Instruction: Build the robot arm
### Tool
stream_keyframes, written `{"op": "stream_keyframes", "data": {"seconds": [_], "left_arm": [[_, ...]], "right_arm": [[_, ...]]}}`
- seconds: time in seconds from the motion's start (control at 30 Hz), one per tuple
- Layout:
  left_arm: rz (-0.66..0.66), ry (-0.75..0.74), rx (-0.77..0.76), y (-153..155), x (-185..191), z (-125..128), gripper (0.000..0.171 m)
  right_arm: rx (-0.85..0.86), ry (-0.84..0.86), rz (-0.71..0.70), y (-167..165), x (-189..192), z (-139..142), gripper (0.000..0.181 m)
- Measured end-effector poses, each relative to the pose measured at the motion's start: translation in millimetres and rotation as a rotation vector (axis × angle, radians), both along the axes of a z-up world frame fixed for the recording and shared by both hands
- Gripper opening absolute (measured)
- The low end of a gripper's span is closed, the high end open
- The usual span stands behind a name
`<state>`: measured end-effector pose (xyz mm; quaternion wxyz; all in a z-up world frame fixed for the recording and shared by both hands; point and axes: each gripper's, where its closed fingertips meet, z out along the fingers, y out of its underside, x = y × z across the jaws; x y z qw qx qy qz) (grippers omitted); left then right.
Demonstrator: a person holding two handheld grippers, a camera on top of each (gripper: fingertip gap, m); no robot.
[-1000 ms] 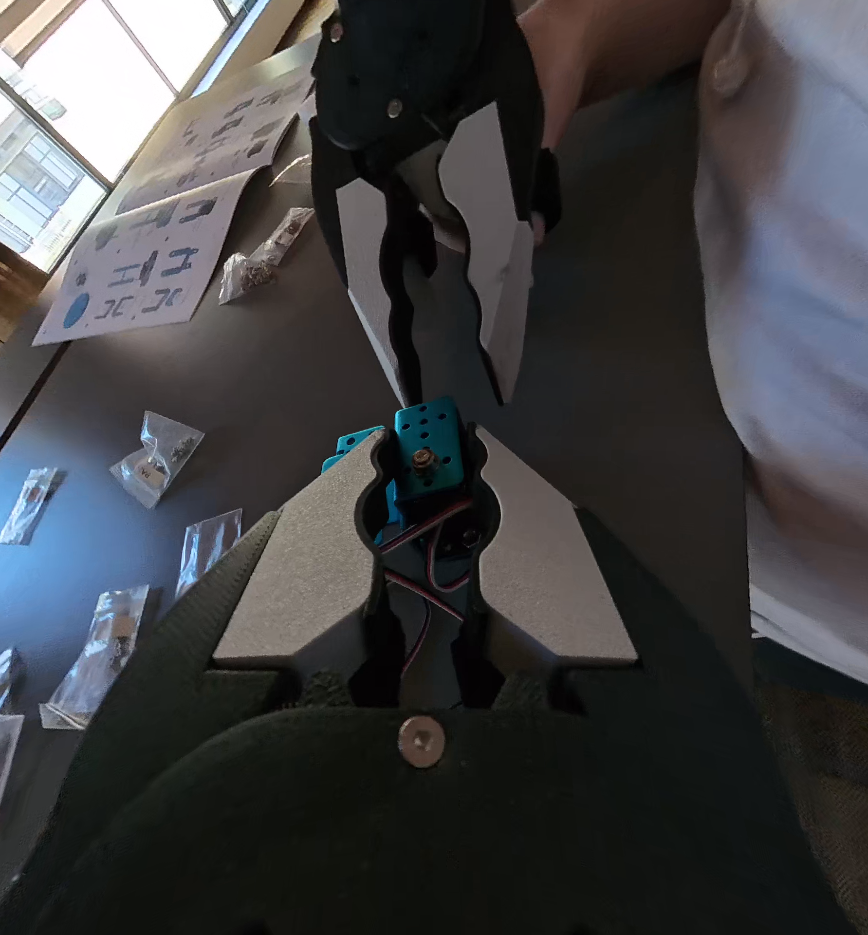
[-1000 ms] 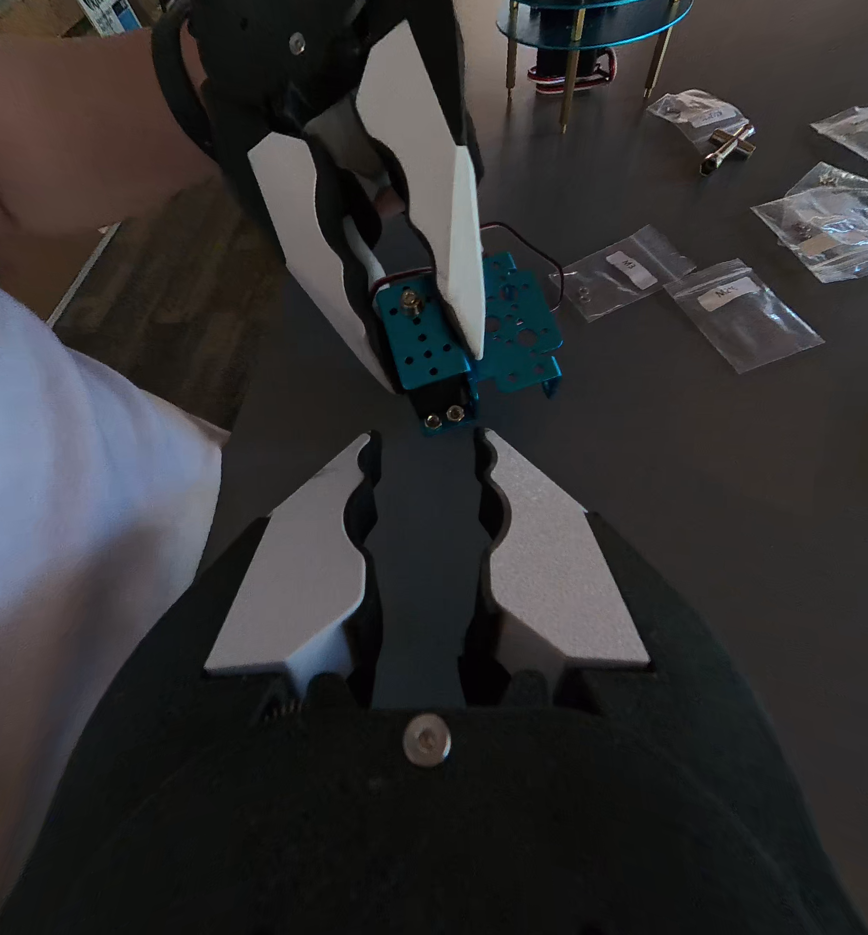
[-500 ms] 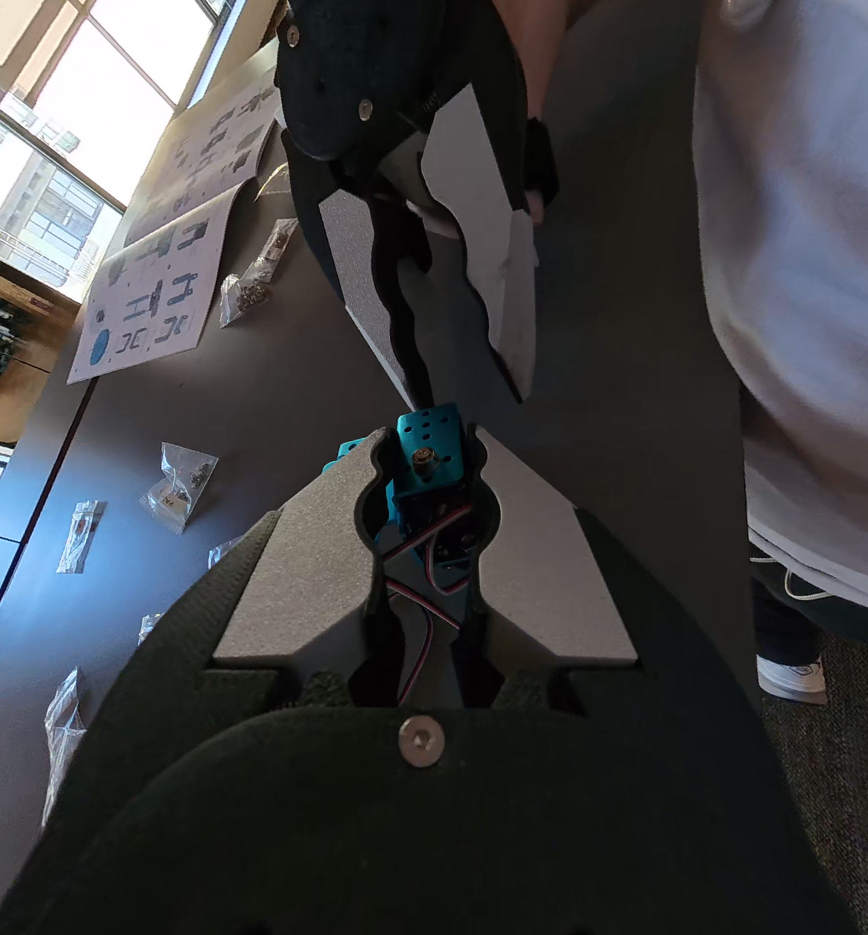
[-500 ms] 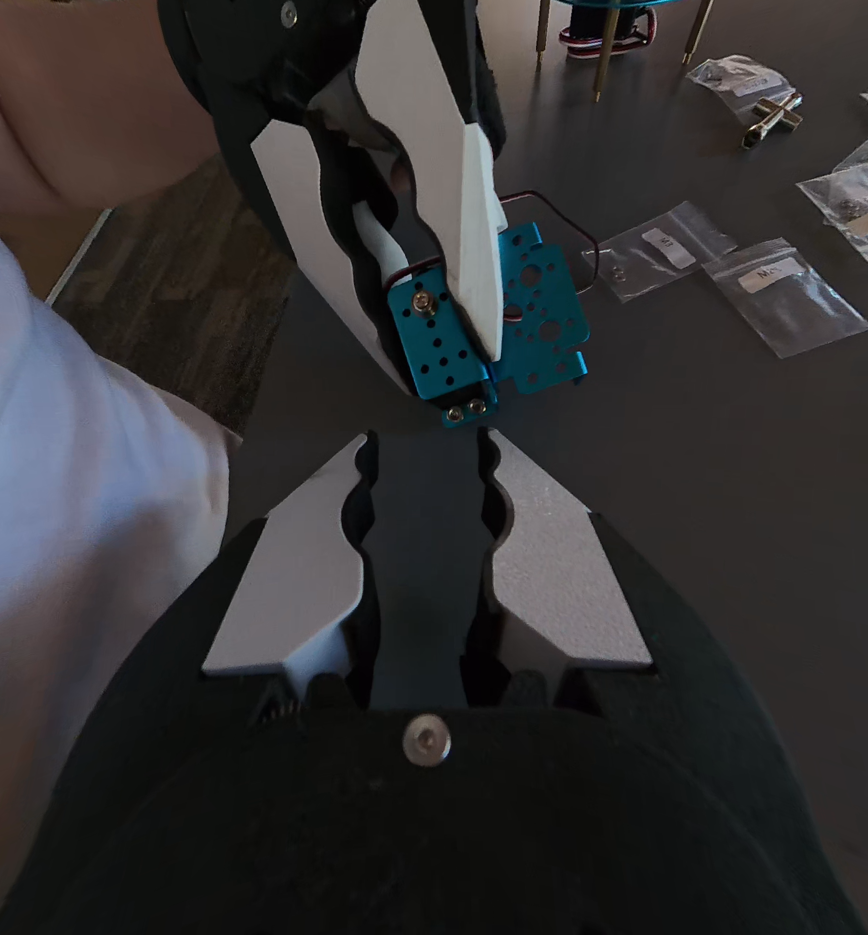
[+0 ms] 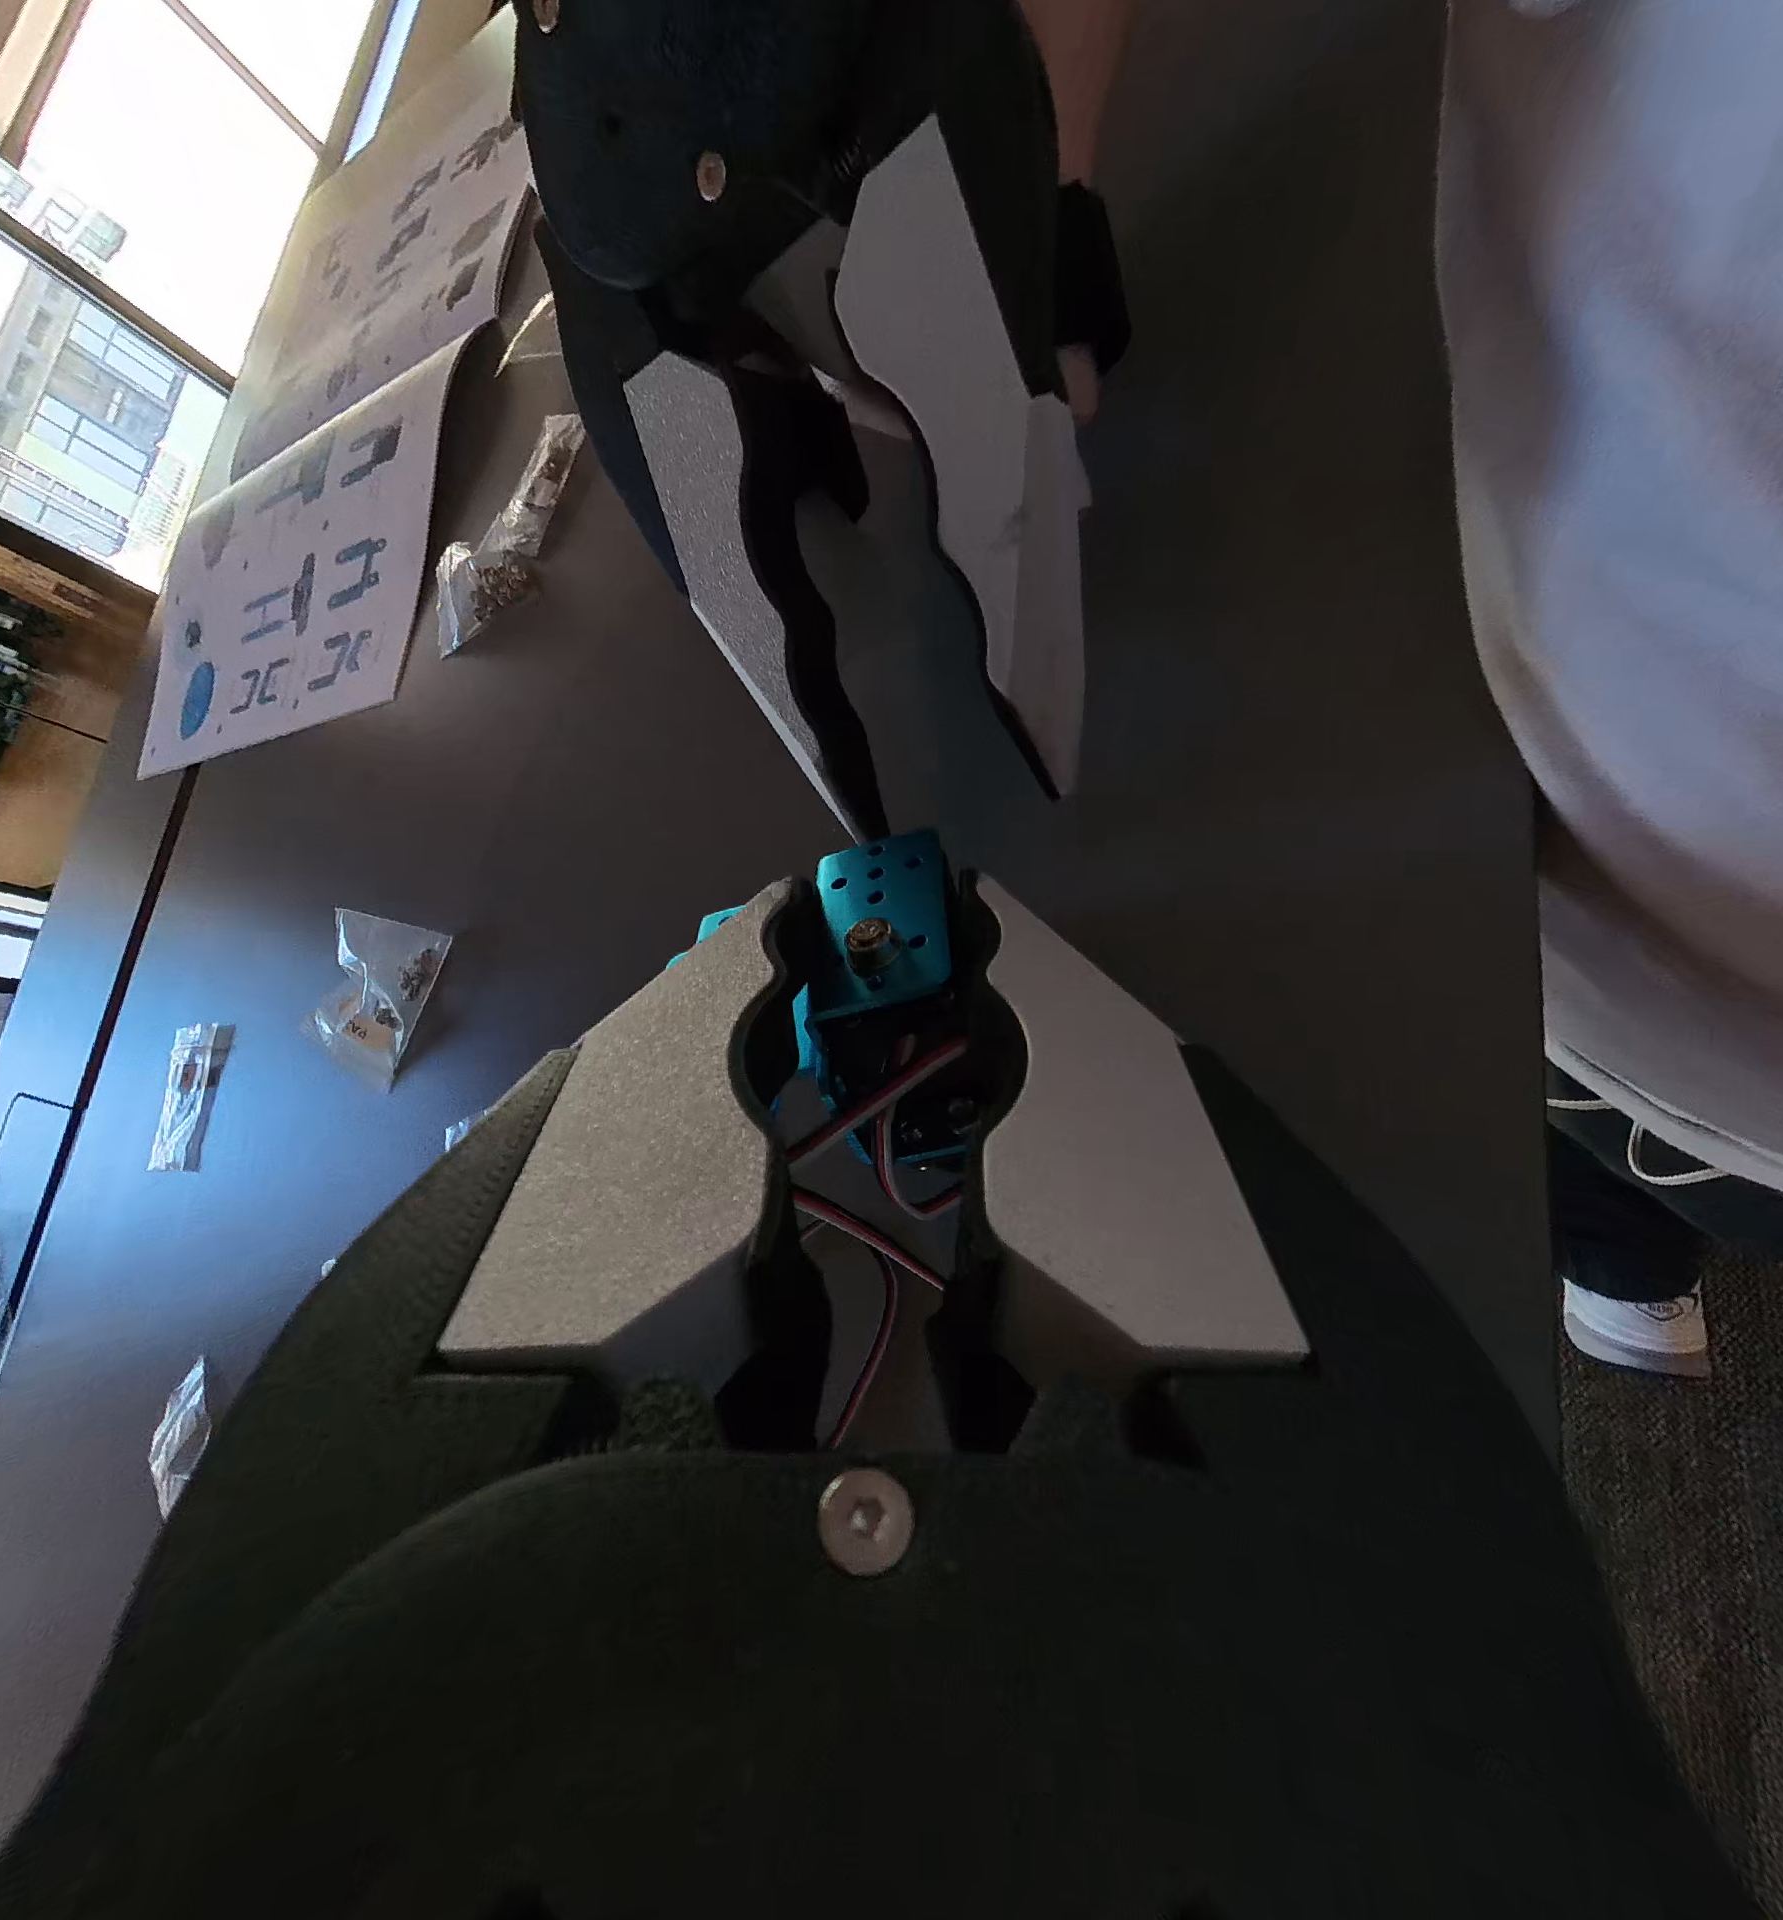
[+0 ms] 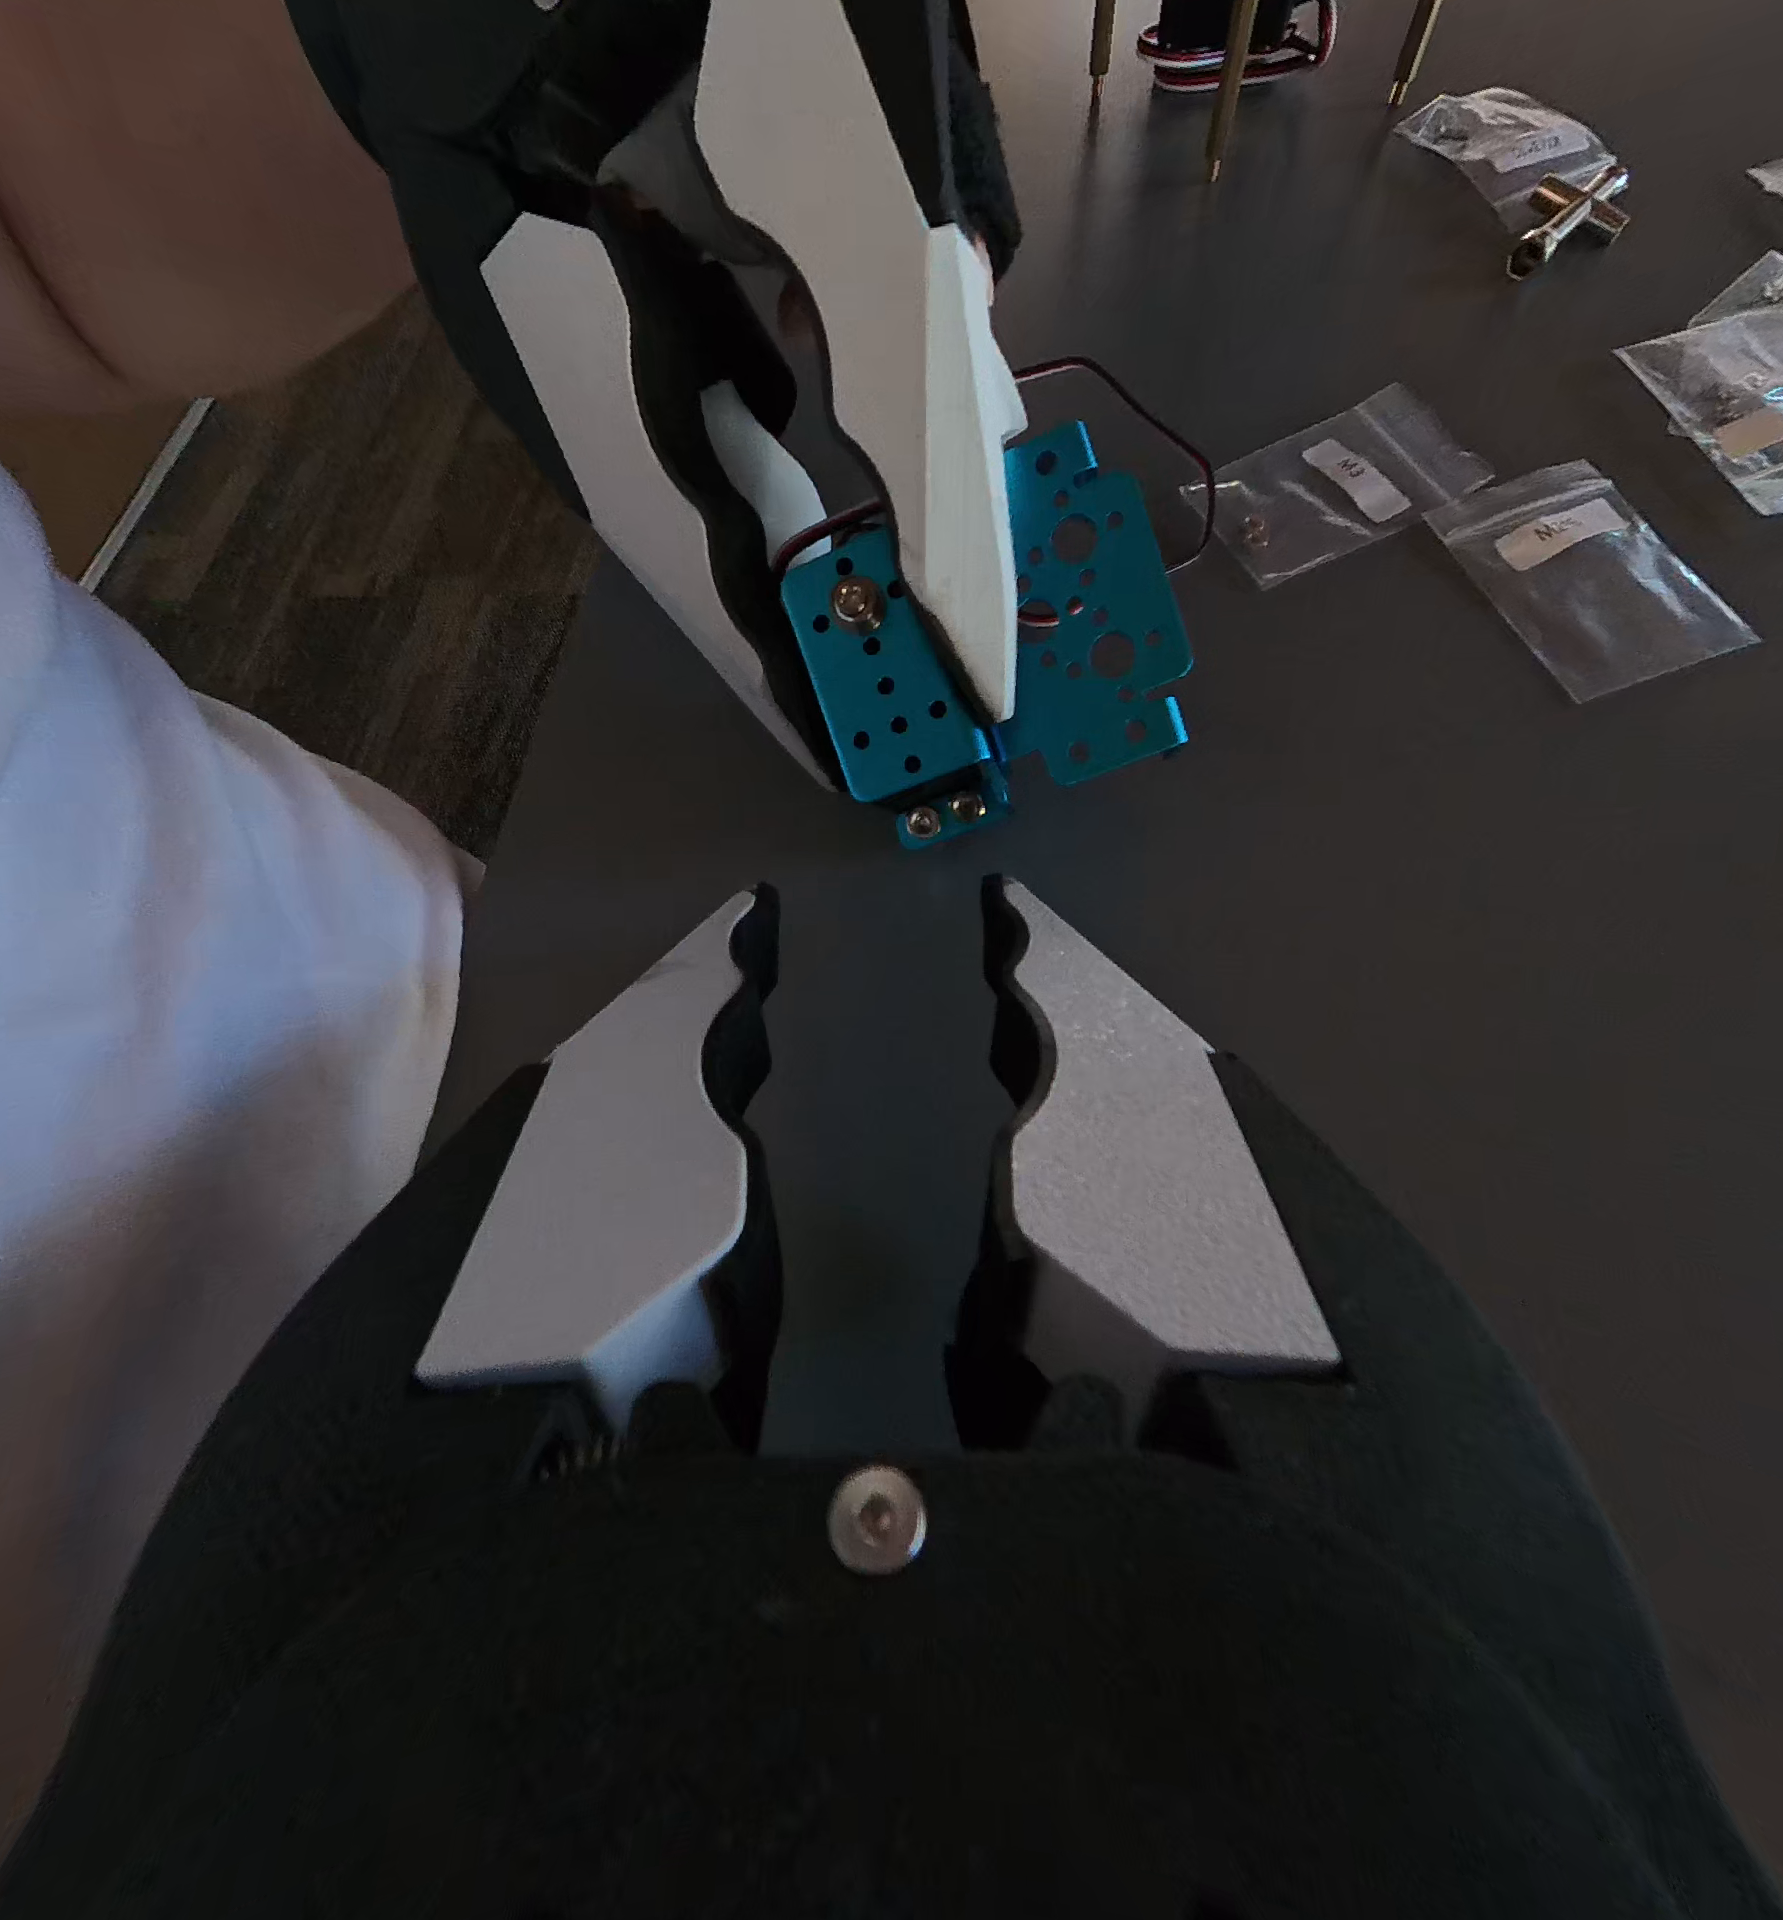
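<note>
My left gripper (image 5: 879, 894) is shut on a blue perforated metal bracket (image 5: 882, 925) that holds a black servo with red, white and dark wires running back between the fingers. It holds the bracket above the dark table. In the right wrist view the left gripper (image 6: 908, 727) clamps the same bracket (image 6: 882, 696), and a flat blue perforated plate (image 6: 1095, 644) hangs beside it. My right gripper (image 6: 874, 894) is open and empty, its tips just short of the bracket's lower end. In the left wrist view the right gripper (image 5: 960, 800) points at the bracket's top.
An open instruction booklet (image 5: 326, 540) lies at the far left by a window. Small clear bags of hardware (image 5: 378, 997) (image 6: 1583, 582) are scattered on the dark table (image 6: 1386, 1039). A metal cross wrench (image 6: 1573, 208) and brass standoff legs (image 6: 1225, 94) are at the back. A person's white shirt (image 5: 1645, 520) is close by. Only a small space, under 4 cm, lies between the two pairs of fingers. The metal cross wrench (image 6: 1573, 208) is about 25 cm from both grippers' fingertips.
The two grippers have drawn closer together, and the bracket now looms larger in the right wrist view. The left stays shut on the bracket and the right stays open.
</note>
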<state>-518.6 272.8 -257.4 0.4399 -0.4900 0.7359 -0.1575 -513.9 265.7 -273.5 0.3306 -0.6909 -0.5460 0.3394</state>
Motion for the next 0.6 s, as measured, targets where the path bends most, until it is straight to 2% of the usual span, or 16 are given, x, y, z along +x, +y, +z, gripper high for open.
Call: {"op": "stream_keyframes", "data": {"seconds": [0.6], "left_arm": [[0.016,0.016,0.01,-1.5,0.5,-0.2,0.028]], "right_arm": [[0.001,-0.01,0.014,-2.3,-0.4,-1.4,0.039]]}}
